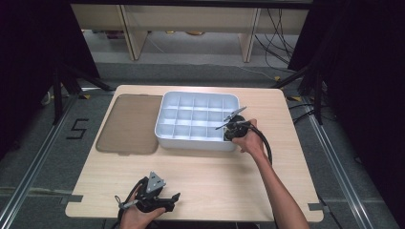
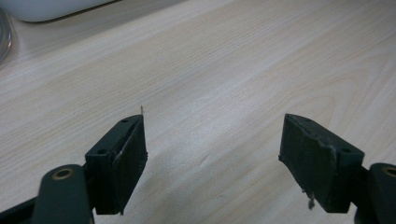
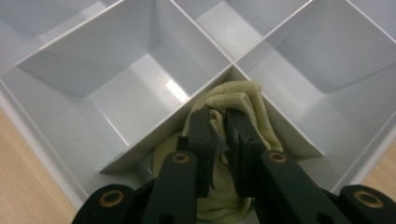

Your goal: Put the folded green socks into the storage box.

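Inside tray (image 3: pixel 116 112), cloth (image 3: pixel 243 100) sits pinched in right gripper (image 3: pixel 218 133).

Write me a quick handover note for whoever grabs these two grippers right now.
Right gripper: jaws pinched on the pale yellow folded cloth, down inside a near-corner compartment of the white plastic divided tray.
Left gripper: jaws wide open, nothing held, over bare light wooden table near the front edge.
Brown translucent lid lies flat left of the tray.
Done: cloth is in the compartment. Left: release it, withdraw, probably fit the lid.
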`<state>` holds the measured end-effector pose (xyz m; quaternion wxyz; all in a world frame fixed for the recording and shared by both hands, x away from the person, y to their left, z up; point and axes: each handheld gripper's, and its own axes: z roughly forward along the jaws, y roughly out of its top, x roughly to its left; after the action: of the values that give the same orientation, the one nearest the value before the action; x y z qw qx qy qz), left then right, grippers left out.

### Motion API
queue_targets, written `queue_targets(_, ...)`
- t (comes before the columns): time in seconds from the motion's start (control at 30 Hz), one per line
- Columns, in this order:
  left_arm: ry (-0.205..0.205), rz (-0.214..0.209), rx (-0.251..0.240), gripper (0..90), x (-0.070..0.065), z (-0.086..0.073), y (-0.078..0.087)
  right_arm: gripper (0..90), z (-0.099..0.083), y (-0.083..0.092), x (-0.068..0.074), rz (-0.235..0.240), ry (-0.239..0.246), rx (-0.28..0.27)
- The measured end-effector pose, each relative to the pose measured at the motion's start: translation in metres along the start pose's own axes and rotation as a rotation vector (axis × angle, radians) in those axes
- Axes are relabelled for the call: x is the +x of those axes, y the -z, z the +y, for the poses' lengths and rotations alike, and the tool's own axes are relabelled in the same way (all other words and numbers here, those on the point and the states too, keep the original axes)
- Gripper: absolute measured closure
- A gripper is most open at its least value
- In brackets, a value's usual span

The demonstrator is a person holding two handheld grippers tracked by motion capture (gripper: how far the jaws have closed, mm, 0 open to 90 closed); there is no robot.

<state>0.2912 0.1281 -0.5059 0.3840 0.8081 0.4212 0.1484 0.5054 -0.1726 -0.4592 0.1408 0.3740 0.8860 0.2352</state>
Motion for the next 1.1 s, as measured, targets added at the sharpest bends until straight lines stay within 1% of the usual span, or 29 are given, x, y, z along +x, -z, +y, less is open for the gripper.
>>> queue_targets(0.07,0.000,0.001,-0.006,22.3,-0.001,0.000,-0.001,79.6,0.000,0.000,-0.001,-0.004,0.004,-0.006)
queue_targets(0.1,-0.009,0.000,-0.007,22.3,0.000,0.000,-0.001,78.4,0.000,0.002,-0.001,-0.001,-0.010,-0.011)
queue_targets(0.13,-0.020,0.004,-0.001,22.3,0.000,0.000,0.000,76.8,-0.001,0.004,-0.001,-0.003,-0.012,-0.020)
queue_targets(0.17,-0.014,-0.001,0.000,22.3,0.000,0.000,0.000,75.4,-0.001,0.008,-0.002,-0.007,-0.007,-0.035)
queue_targets(0.2,-0.004,-0.003,-0.002,22.3,-0.001,0.000,0.000,73.3,-0.002,0.011,-0.002,-0.009,-0.011,-0.054)
queue_targets(0.23,-0.005,0.001,0.000,22.3,0.000,0.001,0.000,70.5,-0.003,0.014,-0.002,-0.019,-0.026,-0.096)
queue_targets(0.27,-0.002,-0.005,0.000,22.3,0.000,0.001,0.000,68.9,-0.004,0.023,-0.007,-0.015,-0.024,-0.118)
queue_targets(0.3,-0.005,-0.004,0.001,22.3,0.000,0.001,0.000,68.9,-0.004,0.023,-0.007,-0.015,-0.024,-0.118)
queue_targets(0.33,0.000,-0.005,0.000,22.3,-0.001,0.000,-0.001,67.9,-0.004,0.027,-0.006,-0.014,-0.074,-0.148)
queue_targets(0.37,0.000,-0.004,0.000,22.3,0.000,0.000,-0.001,65.9,-0.006,0.030,-0.010,-0.020,-0.064,-0.169)
queue_targets(0.4,-0.001,-0.002,-0.001,22.3,0.000,0.000,-0.001,64.0,-0.007,0.035,-0.012,-0.013,-0.084,-0.190)
queue_targets(0.5,-0.005,0.000,-0.005,22.3,0.000,0.001,0.000,62.8,-0.008,0.040,-0.014,-0.008,-0.081,-0.192)
queue_targets(0.53,-0.007,0.003,-0.006,22.3,0.000,0.001,0.000,62.0,-0.009,0.041,-0.015,-0.018,-0.060,-0.212)
queue_targets(0.57,-0.016,0.004,-0.003,22.3,0.001,0.001,0.001,60.9,-0.010,0.041,-0.014,-0.012,-0.081,-0.235)
queue_targets(0.6,0.002,0.004,-0.007,22.3,0.000,0.001,0.000,58.7,-0.011,0.046,-0.014,-0.013,-0.084,-0.237)
queue_targets(0.63,0.002,0.004,-0.007,22.3,0.000,0.001,0.000,58.7,-0.011,0.046,-0.014,-0.013,-0.084,-0.237)
queue_targets(0.67,0.004,0.005,-0.010,22.3,0.001,0.001,0.000,57.3,-0.012,0.050,-0.013,-0.002,-0.093,-0.257)
queue_targets(0.7,0.004,0.005,-0.010,22.3,0.001,0.001,0.000,57.3,-0.012,0.050,-0.013,-0.002,-0.093,-0.257)
queue_targets(0.77,0.007,0.005,-0.011,22.3,0.001,0.001,0.000,55.2,-0.013,0.056,-0.011,0.005,-0.102,-0.287)
queue_targets(0.8,0.007,0.006,-0.011,22.3,0.001,0.001,0.000,53.9,-0.013,0.057,-0.010,0.007,-0.099,-0.305)
queue_targets(0.83,0.005,0.009,-0.010,22.3,0.001,0.001,0.000,52.6,-0.014,0.059,-0.010,0.010,-0.092,-0.321)
queue_targets(0.87,-0.006,0.010,-0.008,22.3,0.002,0.001,0.000,50.0,-0.015,0.063,-0.008,0.012,-0.098,-0.349)
queue_targets(0.9,-0.009,0.011,-0.010,22.3,0.002,0.001,0.000,50.0,-0.015,0.063,-0.008,0.012,-0.098,-0.349)
queue_targets(0.97,-0.008,0.010,-0.009,22.3,0.002,0.001,0.000,48.4,-0.016,0.066,-0.006,0.014,-0.099,-0.370)
queue_targets(1.0,-0.002,0.012,-0.014,22.3,0.001,0.001,0.000,47.3,-0.016,0.068,-0.005,0.022,-0.099,-0.363)
queue_targets(1.1,-0.001,0.014,-0.016,22.3,0.001,0.001,0.000,46.0,-0.016,0.072,-0.001,0.024,-0.105,-0.371)
